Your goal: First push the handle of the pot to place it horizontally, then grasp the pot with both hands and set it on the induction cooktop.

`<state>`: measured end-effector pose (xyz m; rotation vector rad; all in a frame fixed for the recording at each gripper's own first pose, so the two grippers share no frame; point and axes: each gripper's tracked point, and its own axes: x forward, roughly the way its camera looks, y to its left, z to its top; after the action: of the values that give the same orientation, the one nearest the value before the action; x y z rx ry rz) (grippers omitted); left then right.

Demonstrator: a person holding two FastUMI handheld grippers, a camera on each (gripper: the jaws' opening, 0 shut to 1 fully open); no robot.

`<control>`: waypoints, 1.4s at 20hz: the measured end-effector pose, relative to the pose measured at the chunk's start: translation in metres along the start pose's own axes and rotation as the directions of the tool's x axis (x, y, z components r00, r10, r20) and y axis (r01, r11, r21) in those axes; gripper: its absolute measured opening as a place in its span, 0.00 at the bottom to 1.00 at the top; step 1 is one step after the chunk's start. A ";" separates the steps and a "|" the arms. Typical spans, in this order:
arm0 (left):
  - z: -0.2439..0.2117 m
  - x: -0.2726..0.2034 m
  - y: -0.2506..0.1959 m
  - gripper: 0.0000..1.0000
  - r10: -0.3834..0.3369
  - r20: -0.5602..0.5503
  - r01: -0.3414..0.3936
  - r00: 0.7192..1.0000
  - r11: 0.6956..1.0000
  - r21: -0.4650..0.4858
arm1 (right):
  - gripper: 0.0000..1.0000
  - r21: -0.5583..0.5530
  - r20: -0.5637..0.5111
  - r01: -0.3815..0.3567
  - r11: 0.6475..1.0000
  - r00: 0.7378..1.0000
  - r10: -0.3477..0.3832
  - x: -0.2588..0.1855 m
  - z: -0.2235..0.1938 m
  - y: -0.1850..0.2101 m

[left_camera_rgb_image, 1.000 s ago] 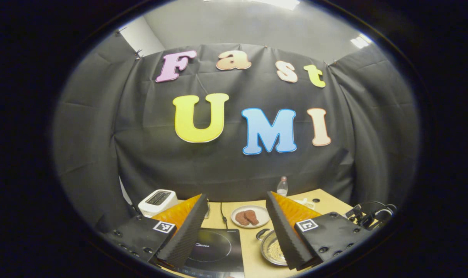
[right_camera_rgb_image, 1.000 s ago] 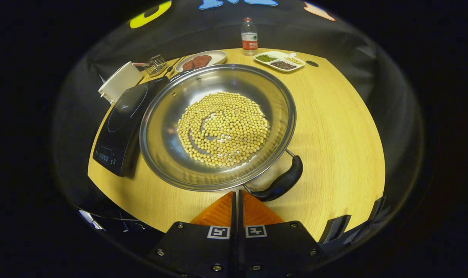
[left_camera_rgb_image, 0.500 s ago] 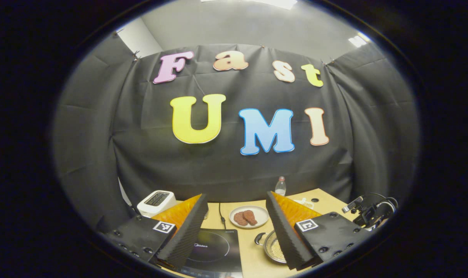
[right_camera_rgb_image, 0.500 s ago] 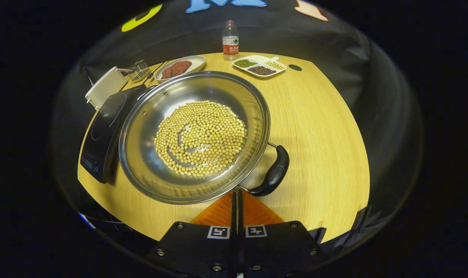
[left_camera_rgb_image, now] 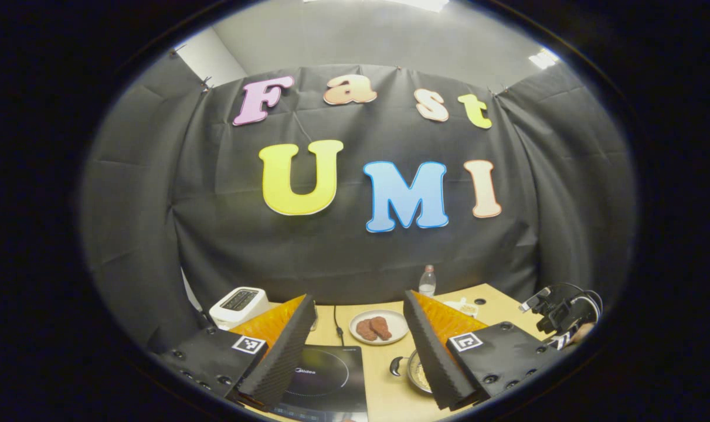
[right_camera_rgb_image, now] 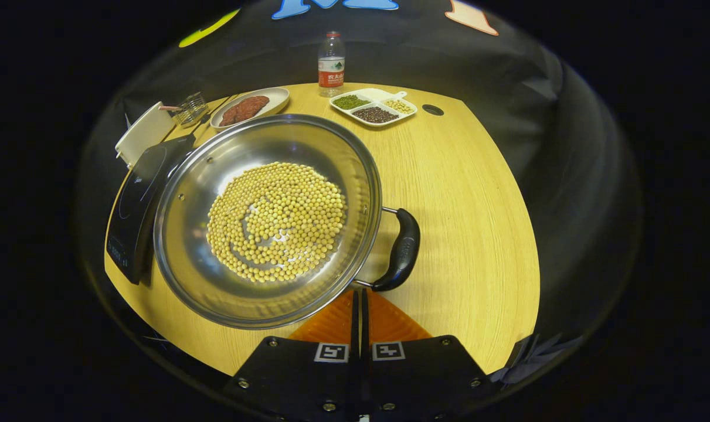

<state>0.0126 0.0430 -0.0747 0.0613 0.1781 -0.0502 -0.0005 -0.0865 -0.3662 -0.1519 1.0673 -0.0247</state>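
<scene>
While right tool stays pinched, pot just ahead, handle beside.

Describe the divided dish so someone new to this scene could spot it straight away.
Start from the big steel pot of yellow beans on the wooden table, then look past it to the table's far edge. There, just right of the water bottle, lies the divided dish. Unlike the round plate of meat to the left, it is white, with compartments of green, dark and pale grains.
</scene>
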 end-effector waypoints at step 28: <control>-0.079 0.051 -0.056 0.95 -0.132 -0.146 0.123 0.980 0.990 -0.071 | 0.96 0.075 0.332 -0.051 0.996 0.943 0.023 -0.047 0.068 -0.026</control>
<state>0.0458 -0.0095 -0.1642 -0.0084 0.3341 -0.1680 0.0378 -0.1001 -0.2892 -0.0572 0.7307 -0.0090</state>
